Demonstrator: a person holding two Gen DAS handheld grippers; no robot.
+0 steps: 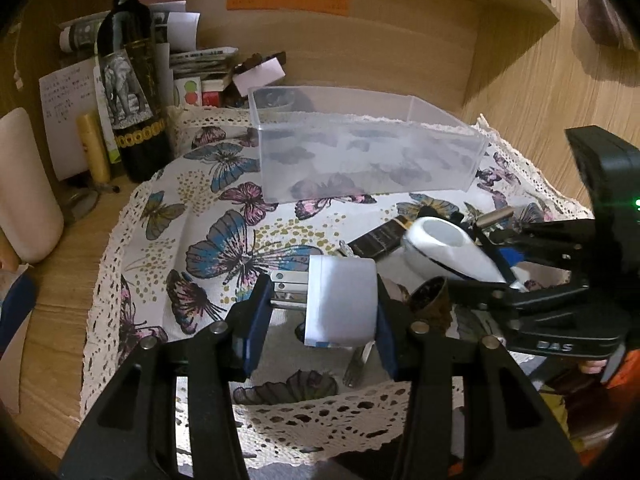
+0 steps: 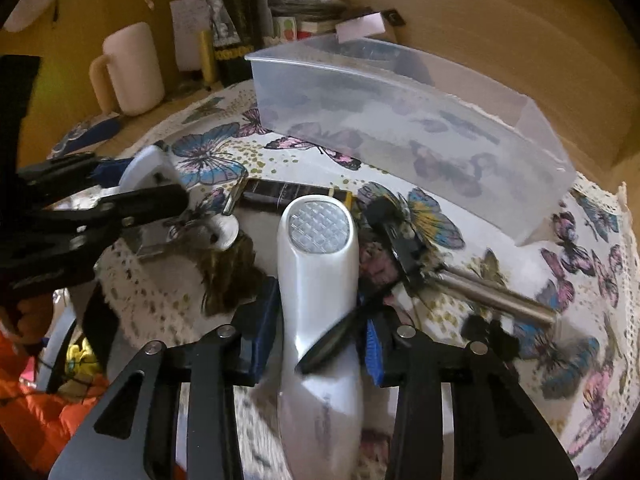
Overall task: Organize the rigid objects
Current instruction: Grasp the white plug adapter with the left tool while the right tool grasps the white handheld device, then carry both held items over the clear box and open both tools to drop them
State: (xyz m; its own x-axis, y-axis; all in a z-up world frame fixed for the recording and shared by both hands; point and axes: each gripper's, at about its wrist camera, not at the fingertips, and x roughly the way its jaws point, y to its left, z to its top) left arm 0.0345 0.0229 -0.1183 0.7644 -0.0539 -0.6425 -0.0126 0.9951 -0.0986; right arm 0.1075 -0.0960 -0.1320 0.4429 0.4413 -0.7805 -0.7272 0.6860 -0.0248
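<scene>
One clear plastic bin (image 1: pixel 360 148) stands ahead of both sets of jaws on the butterfly-print cloth (image 1: pixel 224 248), its long wall facing them and nothing visible inside. Between the bin and the jaws lies a small cluster: one dark flat bar (image 2: pixel 288 194) with a gold band, one steel cylinder (image 2: pixel 496 292), one black clip-like piece (image 2: pixel 400 236), one brown fuzzy piece (image 2: pixel 228 276) — other bits are too blurred to name. The left gripper (image 1: pixel 320 312) points downward over the near part of the cloth, and a white rectangular block (image 1: pixel 340 304) sits between its blue pads (image 1: pixel 256 320); the right pad meets the block's side, while on the left I cannot tell whether the pad touches. The right gripper (image 2: pixel 320 328) also tilts down, its jaws closed on the narrow handle of one white hand-held device (image 2: pixel 318 264), whose textured round head points toward the bin. The two grippers are just beside each other, the right one reaching across in front of the left one's right jaw. Open cloth lies left of the left jaws up to the lace edge (image 1: pixel 100 280); past it, on the wooden surface (image 1: pixel 60 300), stand one dark bottle (image 1: pixel 132 92) and one pale mug (image 2: pixel 132 68).
</scene>
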